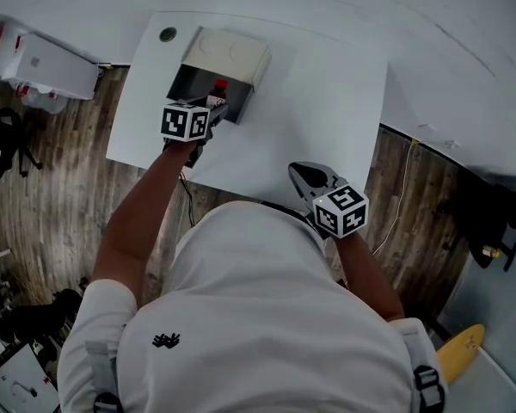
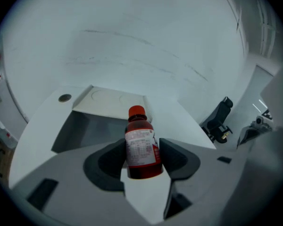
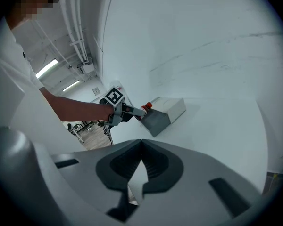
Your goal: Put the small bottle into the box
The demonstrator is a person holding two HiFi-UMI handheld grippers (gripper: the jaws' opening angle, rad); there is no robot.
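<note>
Left gripper view had the small bottle, red cap and white label, standing upright with its long axis vertical, pinched at the belly between the left gripper jaws, which sat fairly wide around it. The open box lay dead ahead, just past the bottle in the middle of that frame, lid flipped back at the far side. Its dark inside looked empty as far as I could see. In the head view the bottle sat at the upper left, right at the box's near edge, so I'd guess a short push forward and down was all that was left. The right gripper was closed on nothing, hanging by the white table's near edge, well apart from the box.
</note>
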